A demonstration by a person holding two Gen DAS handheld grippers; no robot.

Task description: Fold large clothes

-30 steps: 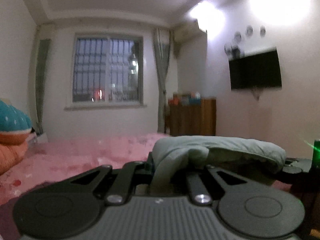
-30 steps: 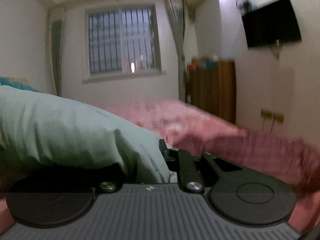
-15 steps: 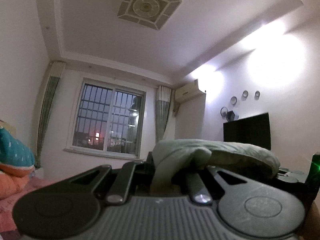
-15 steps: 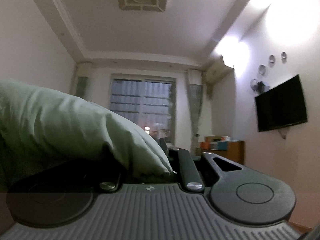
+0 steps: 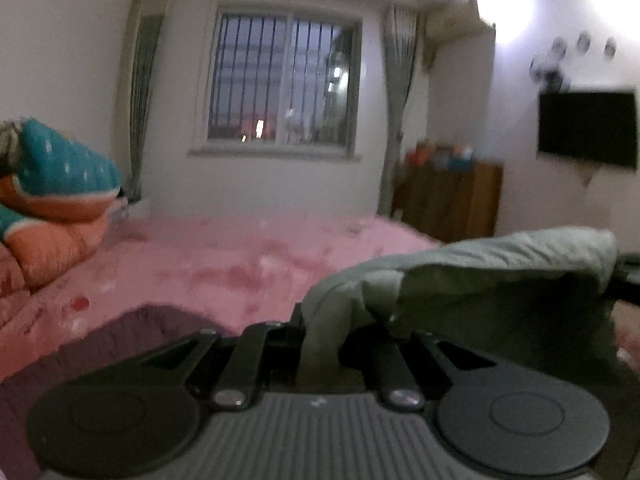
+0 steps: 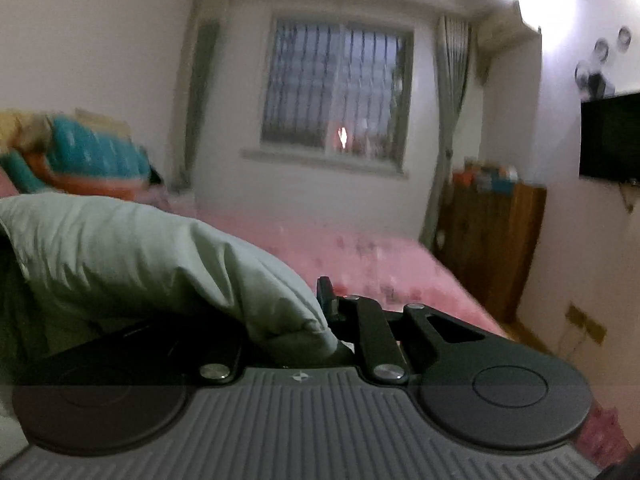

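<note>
Both grippers, left gripper (image 5: pixel 320 332) & right gripper (image 6: pixel 324 320), had fingers pinching the green garment (image 5: pixel 480 280), stretched between them w/ long axis left-right, held above the pink bed (image 5: pixel 240 264) near its foot edge.

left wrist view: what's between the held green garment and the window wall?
In the left wrist view, only the pink bedspread lies between the green garment, held in the left tongs, and the window wall.

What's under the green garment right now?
The pink bed lies beyond and below the garment. Both tools, left and right, grip it; its hanging part is out of view.
</note>
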